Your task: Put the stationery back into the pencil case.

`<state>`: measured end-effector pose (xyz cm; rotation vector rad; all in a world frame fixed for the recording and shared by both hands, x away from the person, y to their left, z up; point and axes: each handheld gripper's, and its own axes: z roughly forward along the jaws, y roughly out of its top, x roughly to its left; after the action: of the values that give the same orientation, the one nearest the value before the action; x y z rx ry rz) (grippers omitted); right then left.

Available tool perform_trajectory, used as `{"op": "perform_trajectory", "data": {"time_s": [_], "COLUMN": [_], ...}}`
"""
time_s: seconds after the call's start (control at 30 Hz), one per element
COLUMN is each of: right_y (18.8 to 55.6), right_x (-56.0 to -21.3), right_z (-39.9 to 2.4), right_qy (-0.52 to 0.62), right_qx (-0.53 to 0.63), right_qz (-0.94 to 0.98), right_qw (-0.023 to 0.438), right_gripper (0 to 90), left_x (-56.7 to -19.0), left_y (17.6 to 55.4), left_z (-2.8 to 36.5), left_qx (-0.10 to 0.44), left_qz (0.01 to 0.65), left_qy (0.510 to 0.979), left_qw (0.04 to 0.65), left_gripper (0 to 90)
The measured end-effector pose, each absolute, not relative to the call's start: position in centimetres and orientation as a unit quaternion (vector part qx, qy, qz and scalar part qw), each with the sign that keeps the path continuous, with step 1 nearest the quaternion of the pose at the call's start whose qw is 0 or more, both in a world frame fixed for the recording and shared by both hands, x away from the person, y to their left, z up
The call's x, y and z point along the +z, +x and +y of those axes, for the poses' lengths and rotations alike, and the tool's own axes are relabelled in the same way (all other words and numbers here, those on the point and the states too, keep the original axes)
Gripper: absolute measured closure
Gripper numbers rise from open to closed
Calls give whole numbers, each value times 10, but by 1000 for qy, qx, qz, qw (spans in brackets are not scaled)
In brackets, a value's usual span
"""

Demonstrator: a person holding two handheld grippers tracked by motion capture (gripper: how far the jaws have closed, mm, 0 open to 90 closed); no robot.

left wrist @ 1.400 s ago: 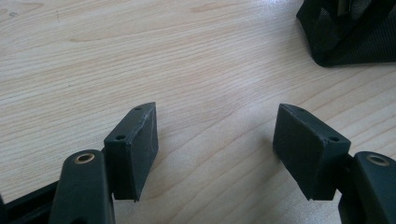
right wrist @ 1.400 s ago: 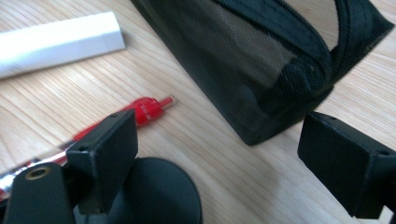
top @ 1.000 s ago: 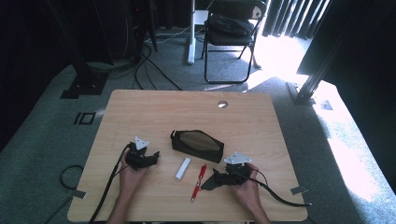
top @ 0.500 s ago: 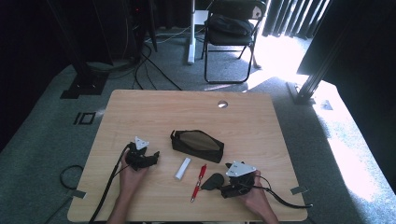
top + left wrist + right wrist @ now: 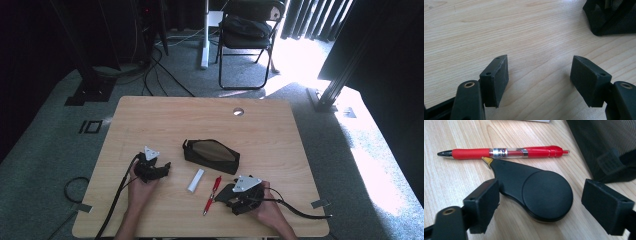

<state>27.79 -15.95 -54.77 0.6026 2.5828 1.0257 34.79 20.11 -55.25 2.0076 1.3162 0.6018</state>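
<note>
Pale wood-grain rectangular table point(image 5: 150, 115), cable hole near its far edge at 12 o'clock, standing on grey carpet.

Black folding chair point(image 5: 247, 30), beyond the table at 12 o'clock, in a patch of sunlight.

Black fabric pencil pouch with mesh side point(image 5: 211, 156), lying at the table's centre, long axis slanting toward 4 o'clock.

Right gripper point(image 5: 226, 195), black, two-jawed, with grey three-cornered plate, held in a hand at 5 o'clock from the pouch. Its jaws have just been closing a little yet stand wide apart. Between them lies a black teardrop-shaped correction-tape dispenser with round body and yellow tip point(image 5: 536, 190); the left pad is at or very near its narrow neck, the right pad clear of it, so nothing is clamped.

Left gripper point(image 5: 164, 167), same make, held in a hand at 8 o'clock from the pouch. Jaws apart, bare tabletop between them, the pouch's corner near at their 1 o'clock.

Red click pen with clear barrel and black tip point(image 5: 501, 152), lying just beyond the dispenser, its barrel beside the yellow tip; touching or not, I cannot tell.

White oblong eraser point(image 5: 196, 180), between the two grippers, at 7 o'clock from the pouch, just left of the pen.
</note>
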Motion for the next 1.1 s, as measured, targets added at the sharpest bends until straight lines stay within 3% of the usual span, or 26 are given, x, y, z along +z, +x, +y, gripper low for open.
{"op": "perform_trajectory", "data": {"time_s": [0.17,0.37,0.47,0.57,0.8,0.93,0.97,1.1], "right_y": [282,290,295,293,281,280,285,292], "right_x": [-550,-551,-552,-550,-549,-547,-545,-545], "right_z": [-158,-156,-154,-153,-158,-158,-156,-149], "right_qy": [199,194,187,178,162,157,166,158], "right_qx": [360,357,359,361,363,372,377,373], "right_qz": [901,904,905,905,909,907,905,908], "right_qw": [139,132,131,139,127,122,110,103], "right_gripper": [224,181,200,341,466,394,262,217], "left_x": [-552,-552,-552,-552,-552,-552,-552,-552], "left_y": [348,348,348,348,348,348,348,348], "left_z": [201,201,201,201,201,201,201,201], "left_qx": [230,230,230,230,230,230,230,230], "left_qz": [503,503,503,503,503,503,503,503], "left_qy": [766,766,766,766,767,767,767,767], "left_qw": [327,327,327,327,327,326,326,327], "left_gripper": [313,312,312,312,312,311,311,311]}}
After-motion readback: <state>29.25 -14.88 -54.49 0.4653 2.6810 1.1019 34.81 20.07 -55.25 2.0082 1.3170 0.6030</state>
